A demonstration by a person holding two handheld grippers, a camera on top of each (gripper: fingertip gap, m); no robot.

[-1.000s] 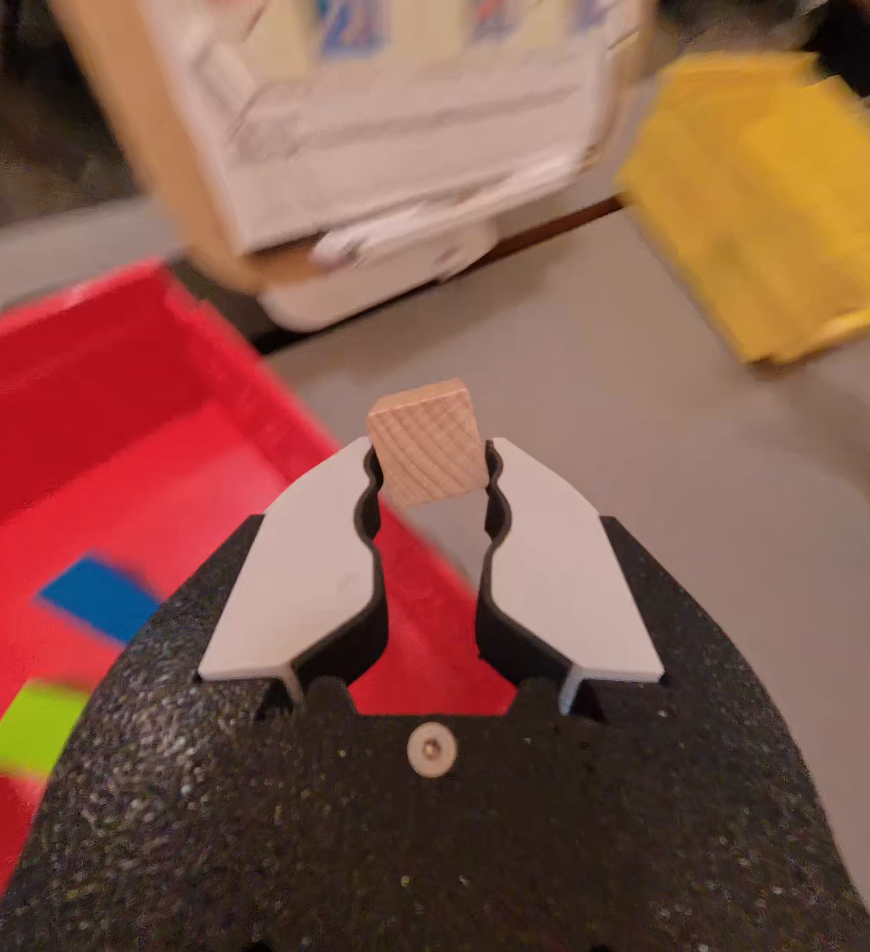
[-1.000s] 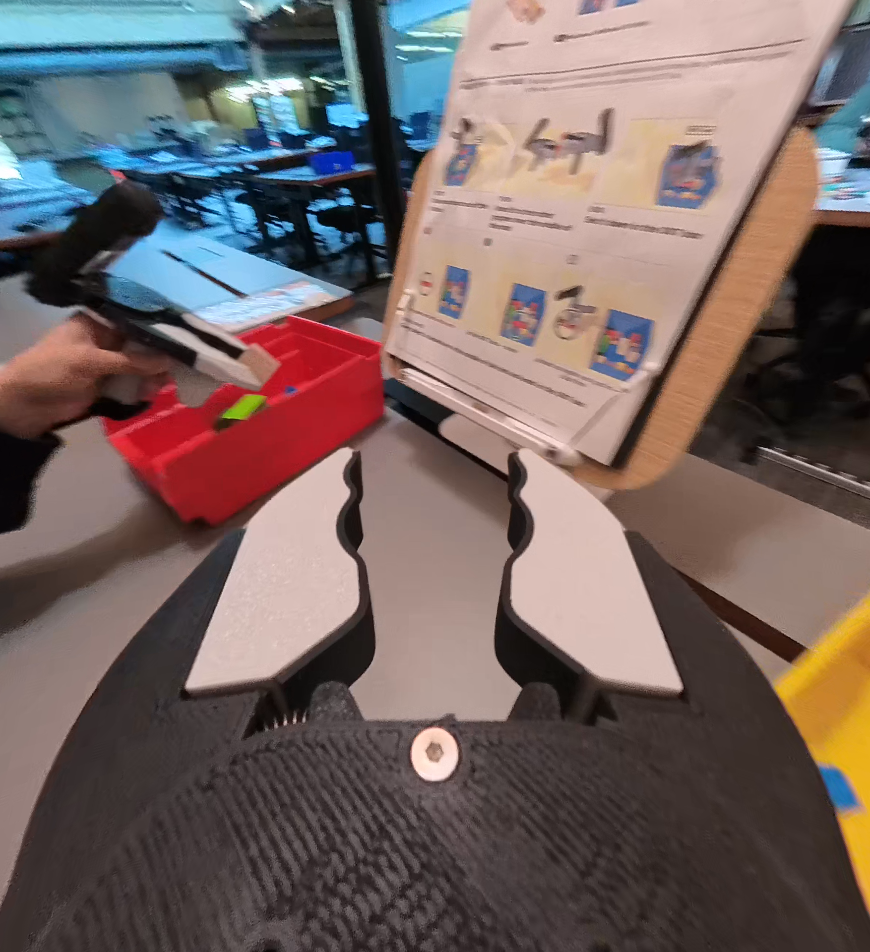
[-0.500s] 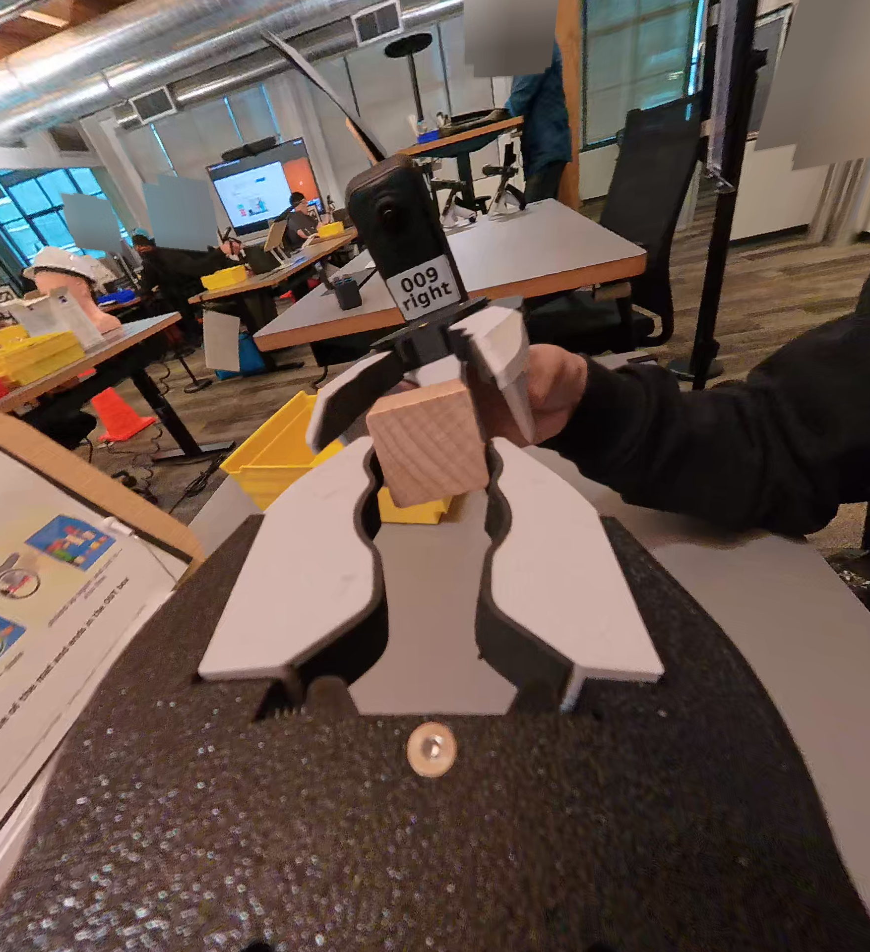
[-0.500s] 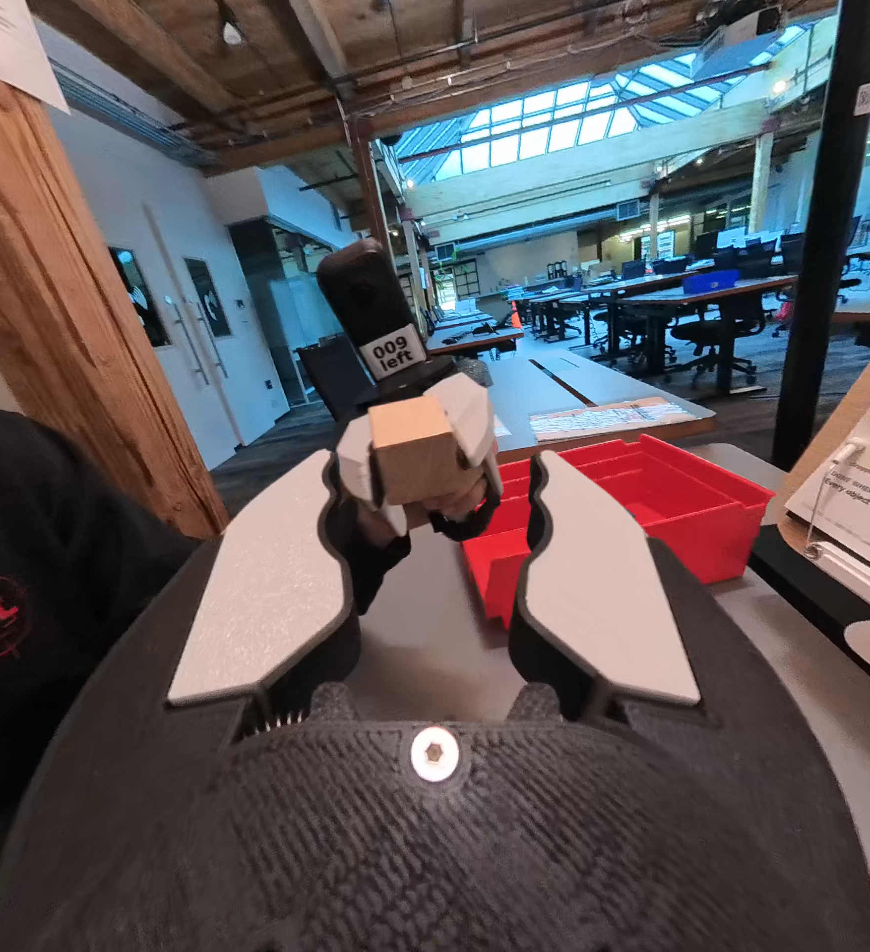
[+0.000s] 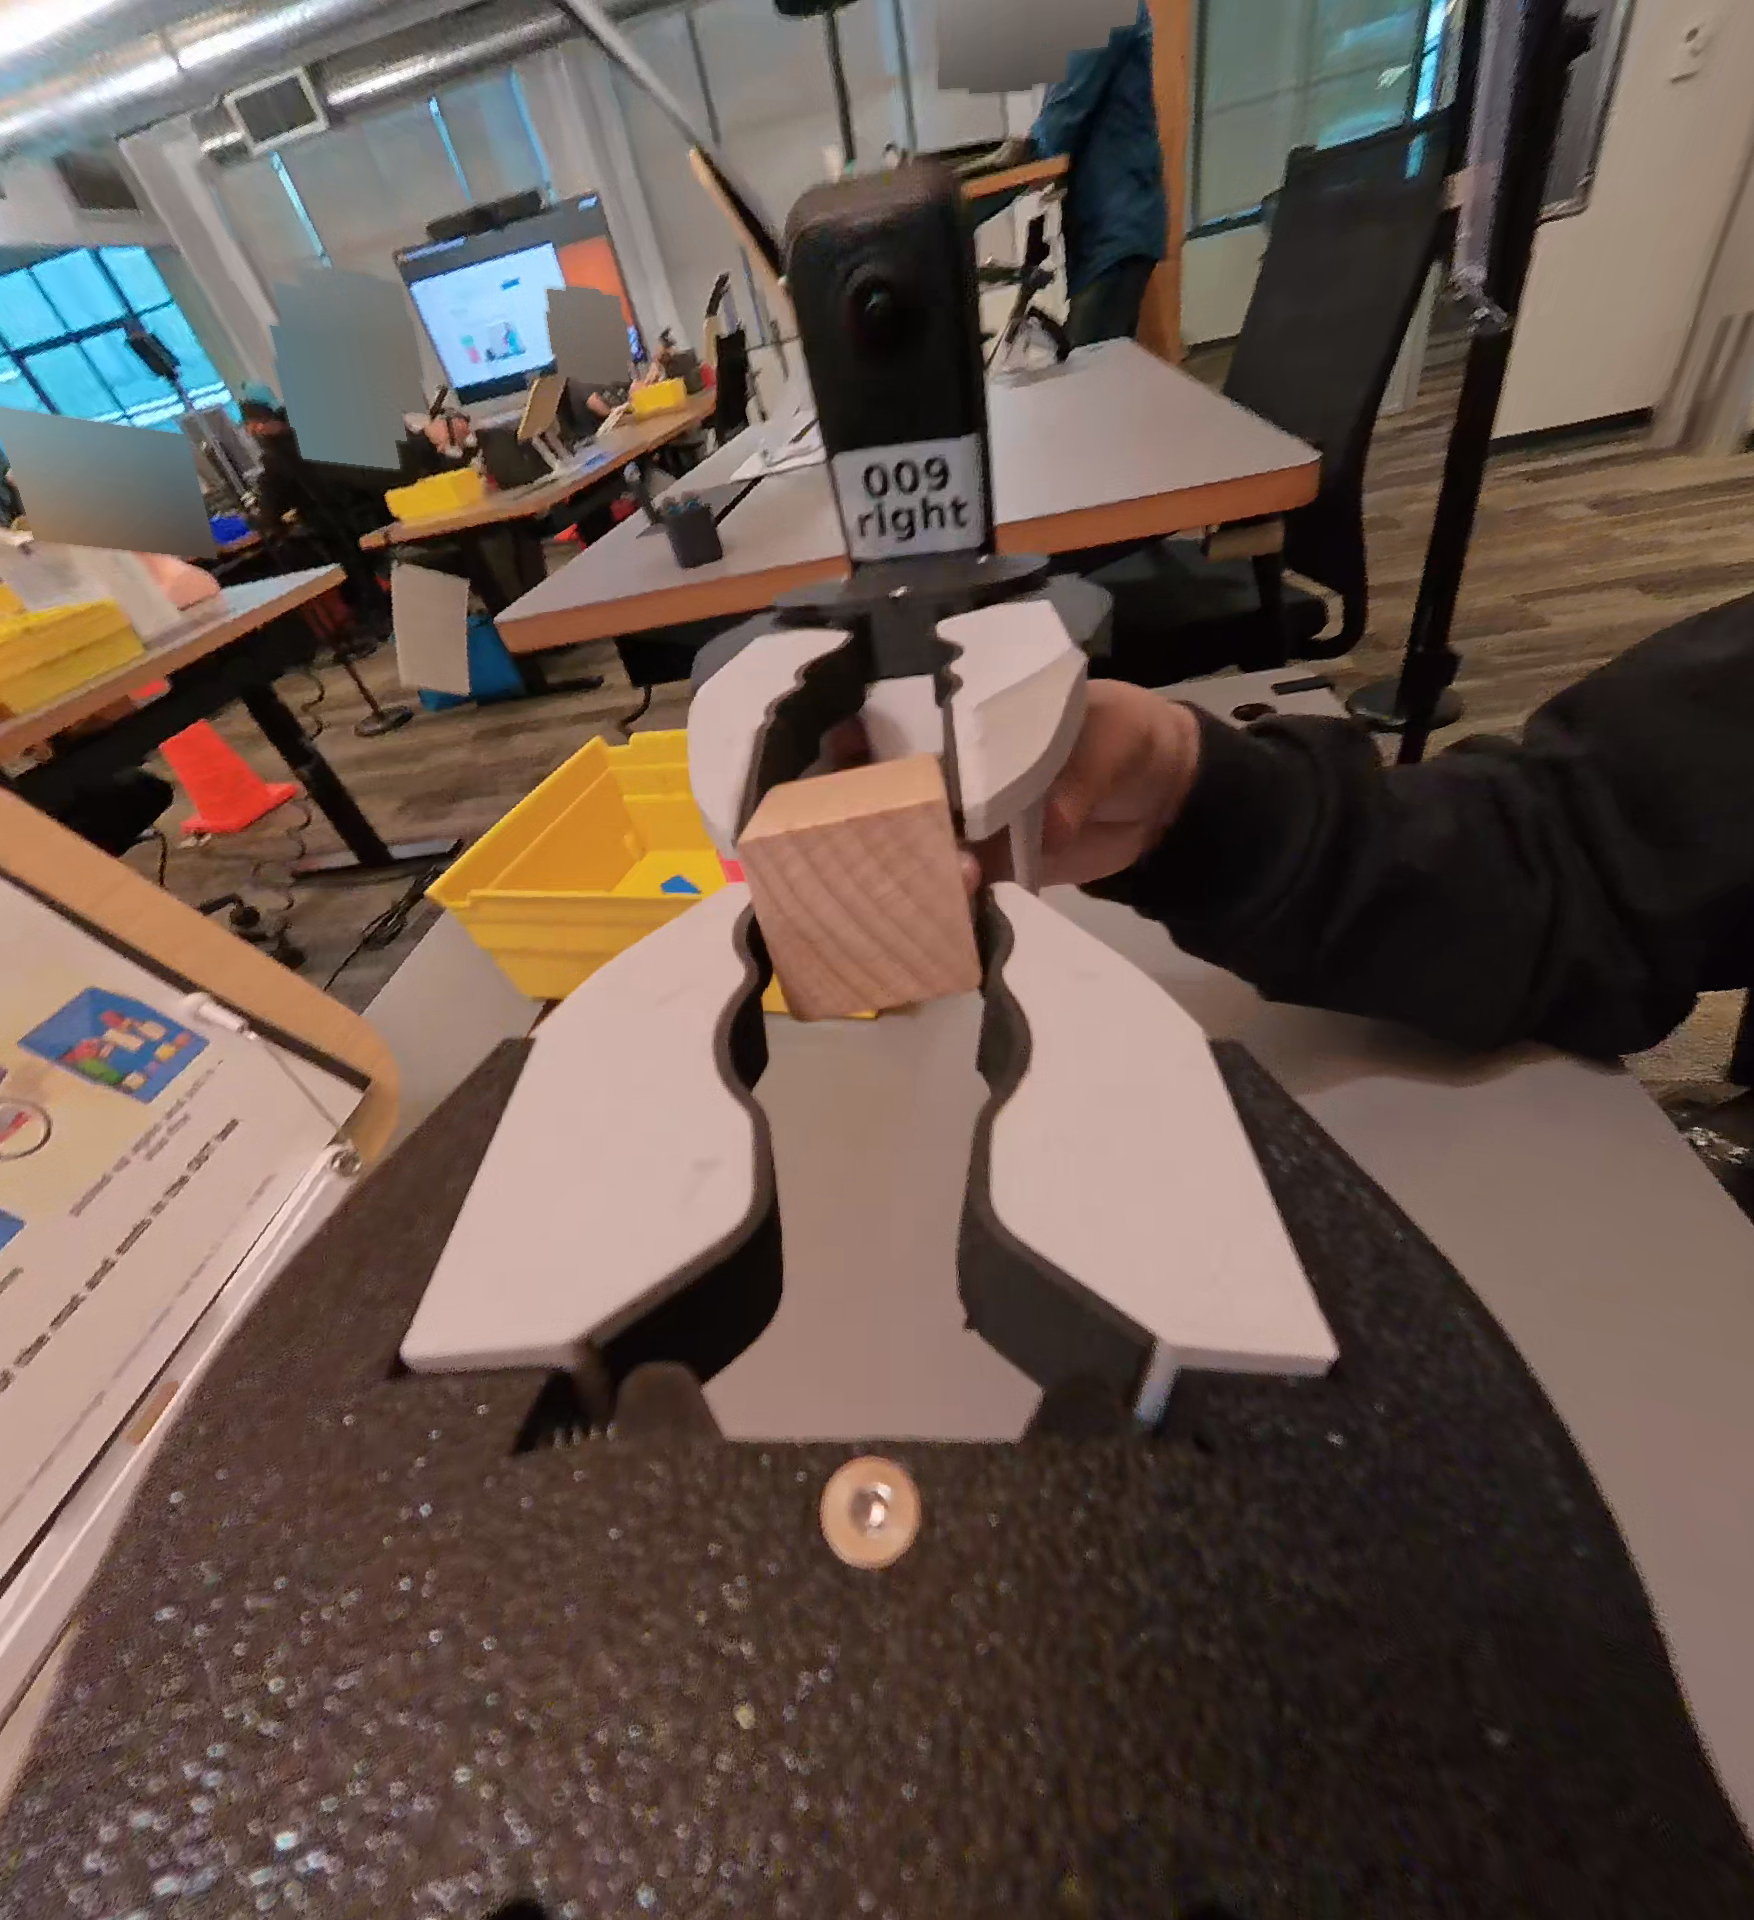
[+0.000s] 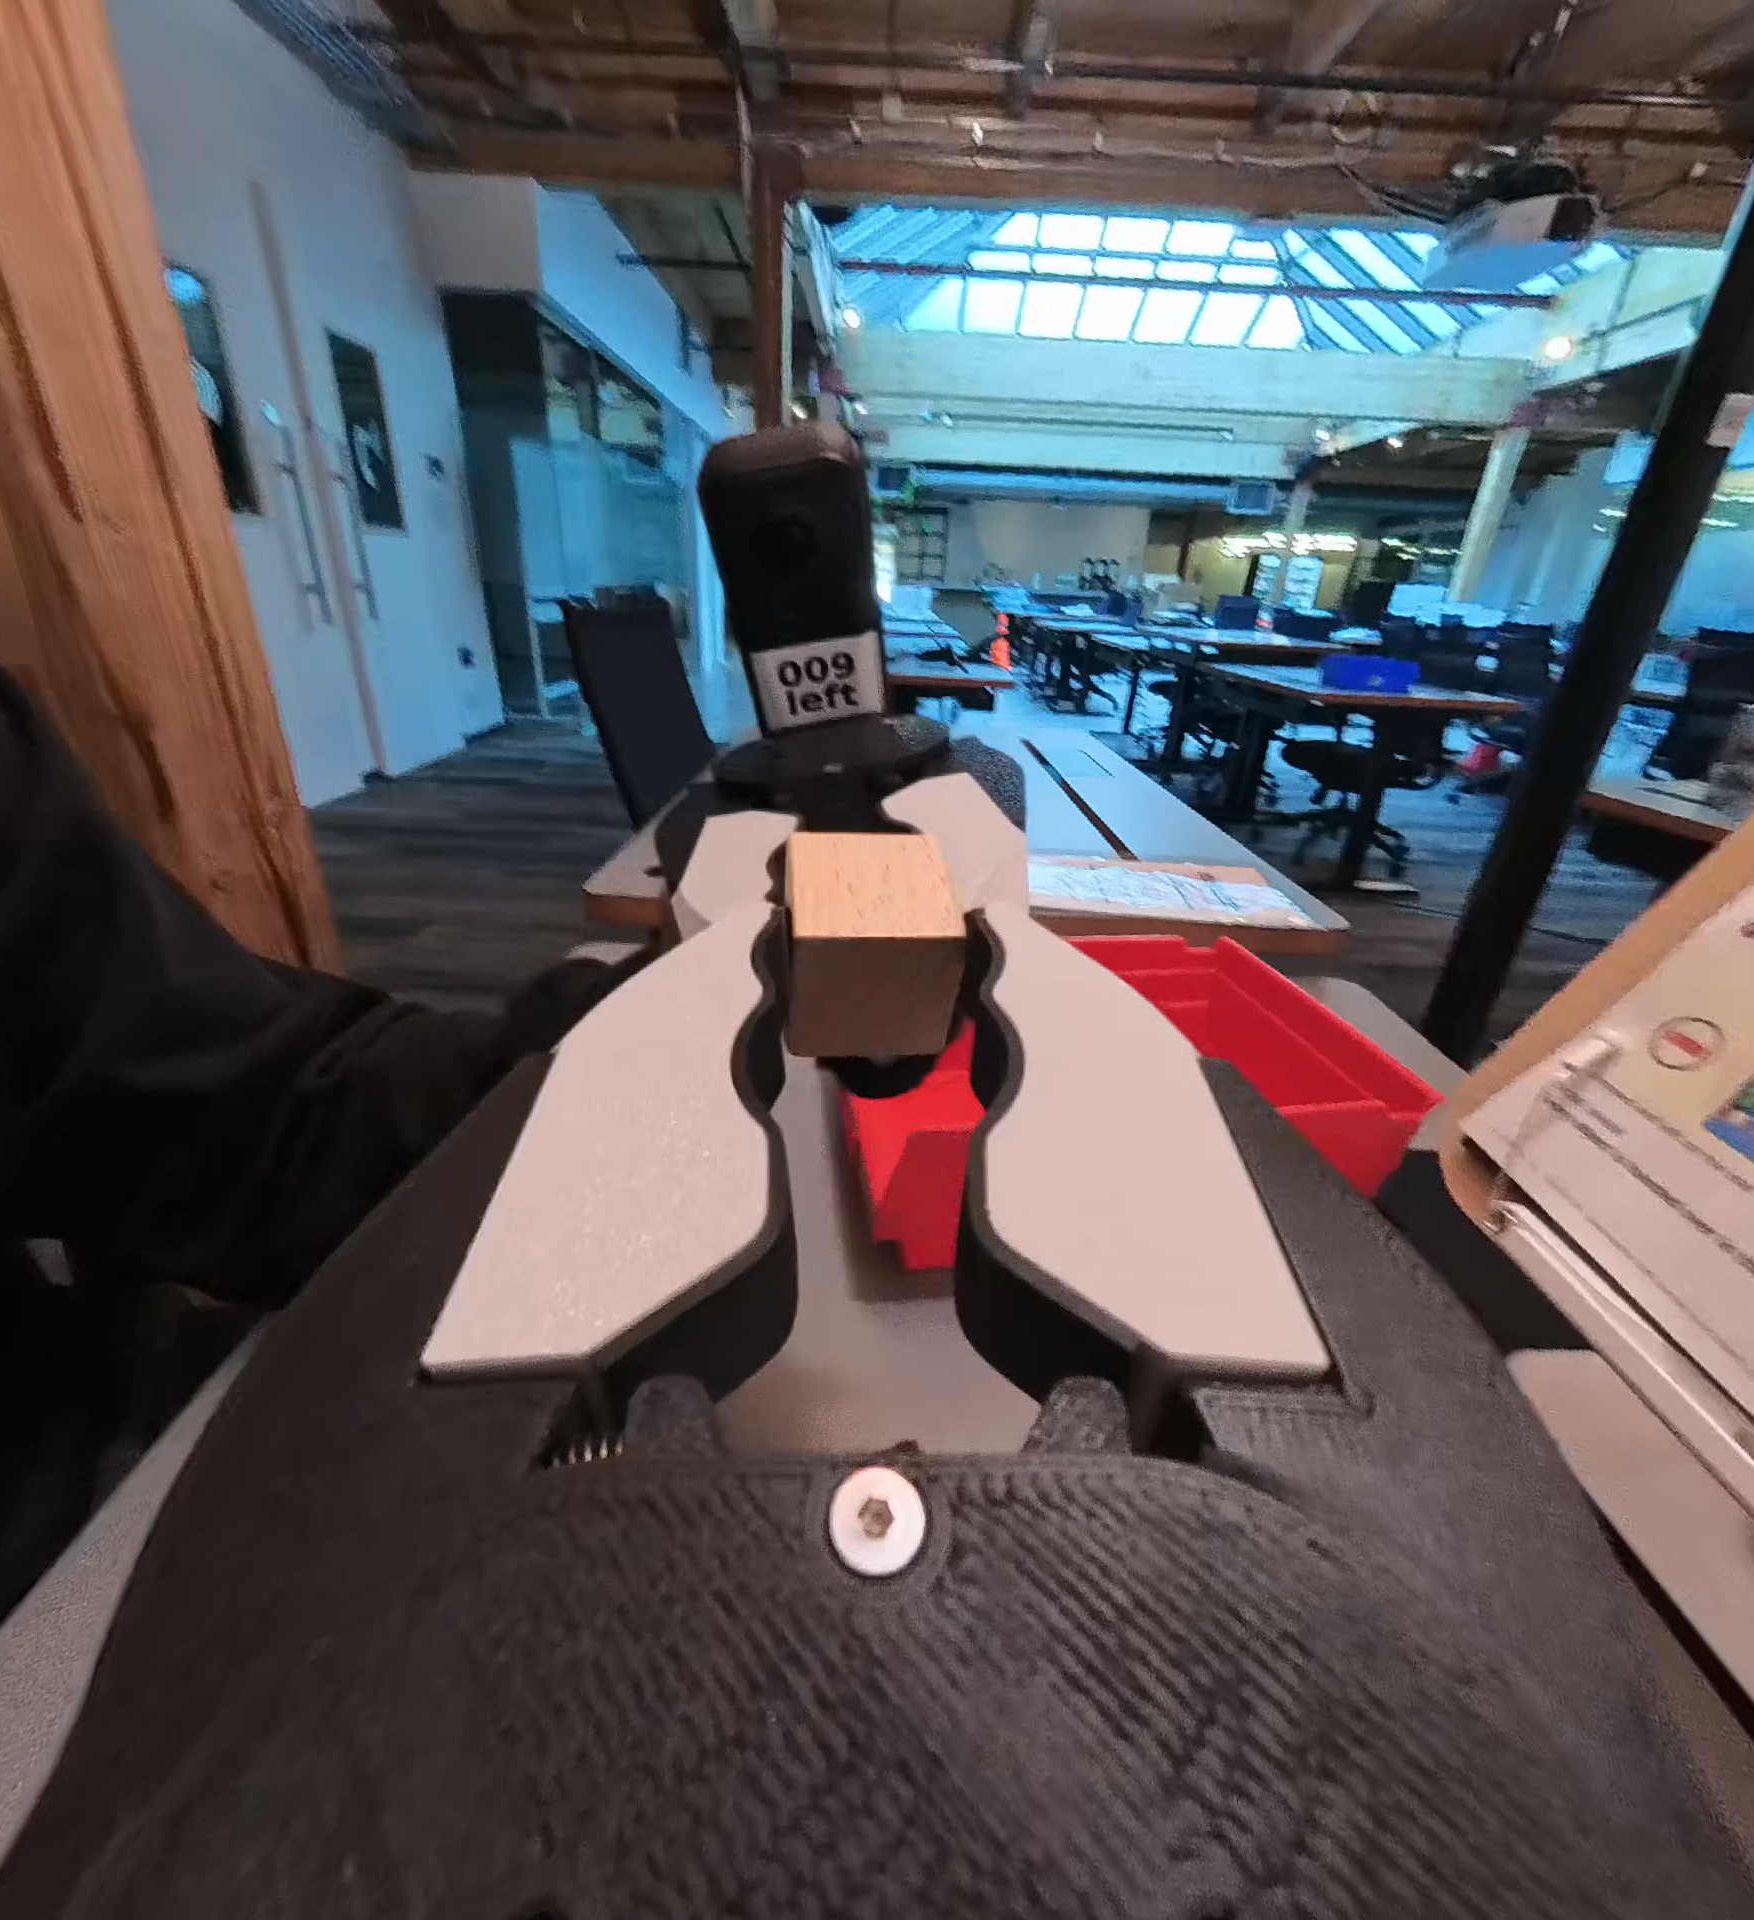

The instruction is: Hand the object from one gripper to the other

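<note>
While you hold both grippers nose to nose above the grey table (image 5: 1475, 1195), the wooden cube (image 5: 857, 894) sits between them, clear of the surface. At 9 o'clock of the cube, the yellow bin (image 5: 561, 883) stands at the table edge. Your left gripper (image 5: 868, 935) clamps the cube, pads pressing both sides. Your right gripper (image 6: 873, 971) is clenched on the same cube. At 3 o'clock, bare tabletop leaves open room.
</note>
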